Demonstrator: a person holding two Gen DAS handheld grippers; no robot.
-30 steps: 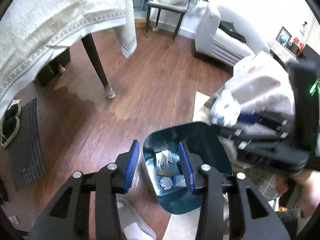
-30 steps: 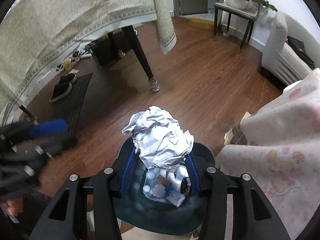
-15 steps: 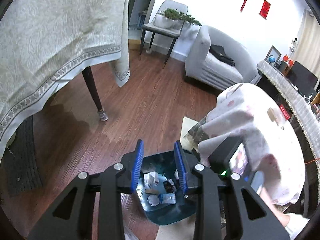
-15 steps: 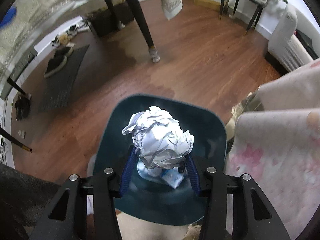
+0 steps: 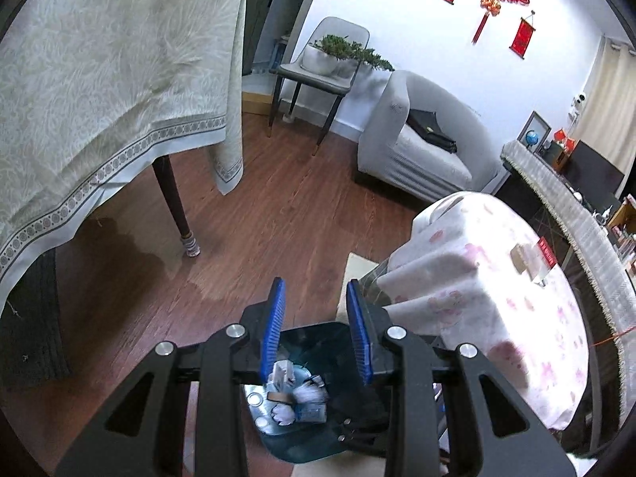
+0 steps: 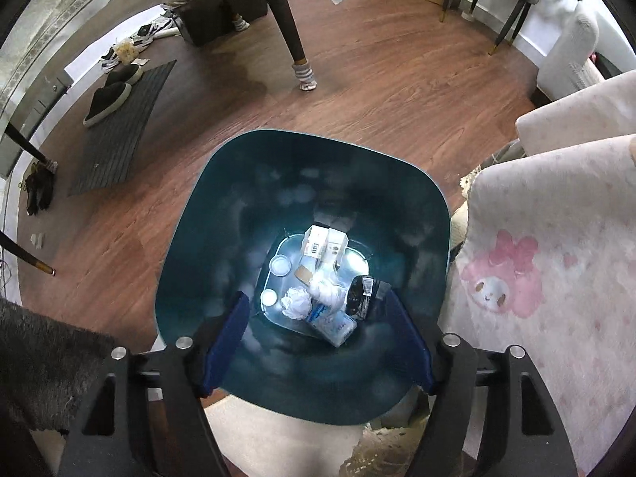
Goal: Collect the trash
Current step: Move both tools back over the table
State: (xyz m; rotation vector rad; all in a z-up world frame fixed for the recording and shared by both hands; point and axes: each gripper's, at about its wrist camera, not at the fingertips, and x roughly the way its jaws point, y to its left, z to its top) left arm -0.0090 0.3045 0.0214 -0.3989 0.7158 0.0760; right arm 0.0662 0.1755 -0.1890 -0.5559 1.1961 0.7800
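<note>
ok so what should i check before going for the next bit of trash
1. Right gripper empty: ok. Its jaws have just been opening and nothing is between them.
2. Right gripper above the bin: ok.
3. Trash landed inside: ok. Boxes and crumpled paper lie on the bin's bottom.
4. Left gripper free: ok. Its jaws have just been closing to a narrow gap, with nothing between them.
5. Next piece of trash located: cannot tell. Neither view shows a clear one.
</note>
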